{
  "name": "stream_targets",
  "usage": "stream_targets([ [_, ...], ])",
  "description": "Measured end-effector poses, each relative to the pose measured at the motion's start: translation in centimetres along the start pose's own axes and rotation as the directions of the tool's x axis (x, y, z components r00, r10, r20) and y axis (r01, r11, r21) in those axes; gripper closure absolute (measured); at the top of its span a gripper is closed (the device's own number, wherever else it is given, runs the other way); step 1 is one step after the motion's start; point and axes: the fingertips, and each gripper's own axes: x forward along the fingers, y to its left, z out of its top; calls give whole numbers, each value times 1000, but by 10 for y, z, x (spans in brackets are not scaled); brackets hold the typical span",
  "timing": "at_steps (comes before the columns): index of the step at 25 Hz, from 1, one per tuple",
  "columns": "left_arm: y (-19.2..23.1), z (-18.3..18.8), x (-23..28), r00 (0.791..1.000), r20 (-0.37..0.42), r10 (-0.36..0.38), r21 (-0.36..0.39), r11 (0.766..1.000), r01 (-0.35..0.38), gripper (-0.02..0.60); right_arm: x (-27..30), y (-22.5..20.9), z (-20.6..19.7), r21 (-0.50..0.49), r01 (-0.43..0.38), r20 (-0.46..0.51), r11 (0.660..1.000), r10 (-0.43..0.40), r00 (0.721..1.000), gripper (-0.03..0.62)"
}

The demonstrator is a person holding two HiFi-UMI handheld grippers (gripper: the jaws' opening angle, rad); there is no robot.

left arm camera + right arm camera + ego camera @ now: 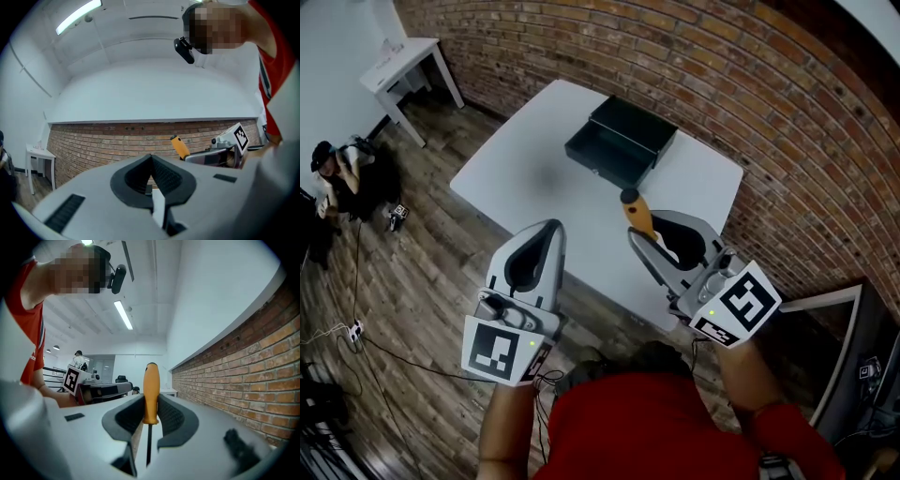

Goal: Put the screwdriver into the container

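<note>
The screwdriver (637, 215) has an orange handle (151, 392) and a dark shaft (148, 442). My right gripper (644, 236) is shut on it, with the handle sticking out past the jaw tips. It hangs over the near right part of the white table (534, 173). The black container (619, 142) stands open at the table's far side, beyond the handle. At the table's near edge my left gripper (546, 230) is held up with its jaws shut and nothing between them (151, 160). The left gripper view also shows the orange handle (179, 146) and the right gripper (220, 152).
A brick wall (750, 84) runs behind and to the right of the table. A small white side table (403, 58) stands at the far left. A person (337, 173) sits on the wooden floor at the left, with cables (366, 337) trailing nearby.
</note>
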Motion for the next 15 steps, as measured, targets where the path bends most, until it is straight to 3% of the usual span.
stream_targets([
  [3, 16, 2, 0, 999, 33, -15, -10, 1000, 16, 569, 14, 1, 0, -9, 17, -12, 1000, -17, 1000, 499],
  [15, 44, -11, 29, 999, 31, -21, -44, 999, 23, 569, 43, -29, -12, -39, 39, -83, 998, -42, 996, 499],
])
